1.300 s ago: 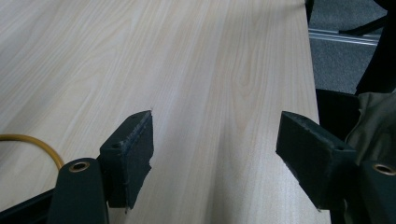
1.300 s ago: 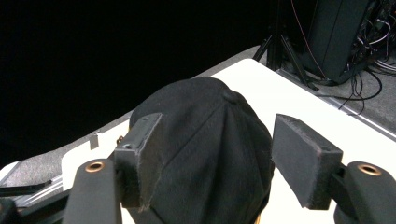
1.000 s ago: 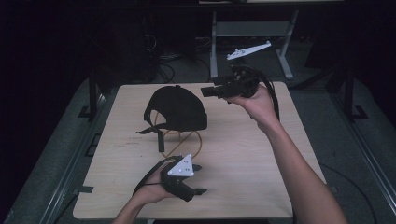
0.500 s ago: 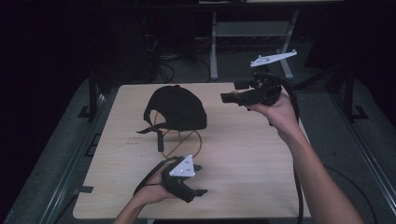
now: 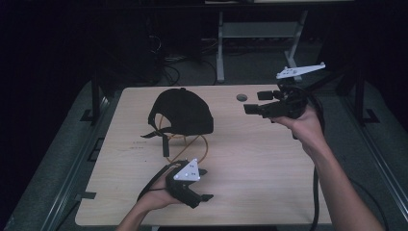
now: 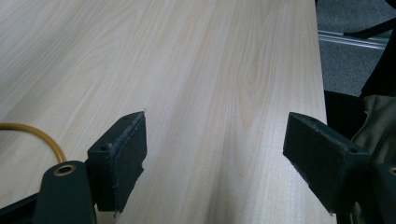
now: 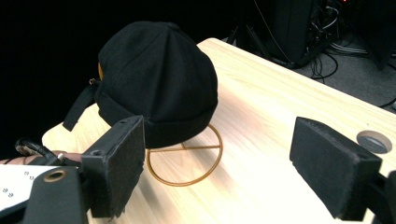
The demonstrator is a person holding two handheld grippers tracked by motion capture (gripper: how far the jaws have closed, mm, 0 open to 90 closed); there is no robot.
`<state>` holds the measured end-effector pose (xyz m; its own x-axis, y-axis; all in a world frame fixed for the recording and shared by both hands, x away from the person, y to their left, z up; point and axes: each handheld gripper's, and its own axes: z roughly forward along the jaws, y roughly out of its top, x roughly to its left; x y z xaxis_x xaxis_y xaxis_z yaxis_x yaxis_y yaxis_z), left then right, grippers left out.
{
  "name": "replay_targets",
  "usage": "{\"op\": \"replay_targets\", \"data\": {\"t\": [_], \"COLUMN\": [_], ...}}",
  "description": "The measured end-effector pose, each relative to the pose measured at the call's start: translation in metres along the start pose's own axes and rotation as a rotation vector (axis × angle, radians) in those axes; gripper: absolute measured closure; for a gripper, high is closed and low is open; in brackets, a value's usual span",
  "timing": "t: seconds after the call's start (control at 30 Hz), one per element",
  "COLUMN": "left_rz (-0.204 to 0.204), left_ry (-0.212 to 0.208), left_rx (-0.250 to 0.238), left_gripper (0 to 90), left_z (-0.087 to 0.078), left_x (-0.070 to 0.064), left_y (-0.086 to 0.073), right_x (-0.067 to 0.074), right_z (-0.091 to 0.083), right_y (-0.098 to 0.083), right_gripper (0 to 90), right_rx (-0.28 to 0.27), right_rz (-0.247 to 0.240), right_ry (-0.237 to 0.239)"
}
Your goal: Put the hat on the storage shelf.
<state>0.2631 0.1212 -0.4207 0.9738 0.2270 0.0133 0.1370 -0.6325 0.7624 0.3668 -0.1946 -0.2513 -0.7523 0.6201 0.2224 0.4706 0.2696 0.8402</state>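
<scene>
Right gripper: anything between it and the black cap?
Nothing: in the high view, bare table separates the right gripper from the black cap.

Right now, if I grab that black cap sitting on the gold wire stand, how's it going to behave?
The black cap looks like soft cloth, so it would probably dent under the pads. Its loose strap would likely dangle. The thin gold wire stand looks light, so a sideways push may slide or tip it.
</scene>
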Motion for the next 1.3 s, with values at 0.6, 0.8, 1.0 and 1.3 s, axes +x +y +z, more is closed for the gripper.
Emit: {"op": "replay_targets", "data": {"t": [0.6,0.8,1.0,1.3], "left_rz": [-0.001,-0.006,-0.009,-0.013], "left_ry": [0.006,0.008,0.006,0.003], "left_rx": [0.006,0.001,0.006,0.01], "left_gripper": [21.2,21.2,21.3,21.3], "left_z": [0.0,-0.001,0.0,0.001], "left_x": [0.001,0.002,0.002,0.002], "left_y": [0.0,-0.001,-0.001,-0.002], "right_x": [-0.013,-0.018,-0.025,-0.03], "right_z": [-0.017,-0.023,-0.029,-0.035], "right_y": [-0.032,-0.046,-0.064,-0.081], "right_gripper": [17.3,17.2,17.2,17.2], "right_rx": [0.006,0.005,0.009,0.005], "right_rz": [0.041,0.068,0.09,0.114], "right_ry": [-0.027,-0.033,-0.044,-0.055]}}
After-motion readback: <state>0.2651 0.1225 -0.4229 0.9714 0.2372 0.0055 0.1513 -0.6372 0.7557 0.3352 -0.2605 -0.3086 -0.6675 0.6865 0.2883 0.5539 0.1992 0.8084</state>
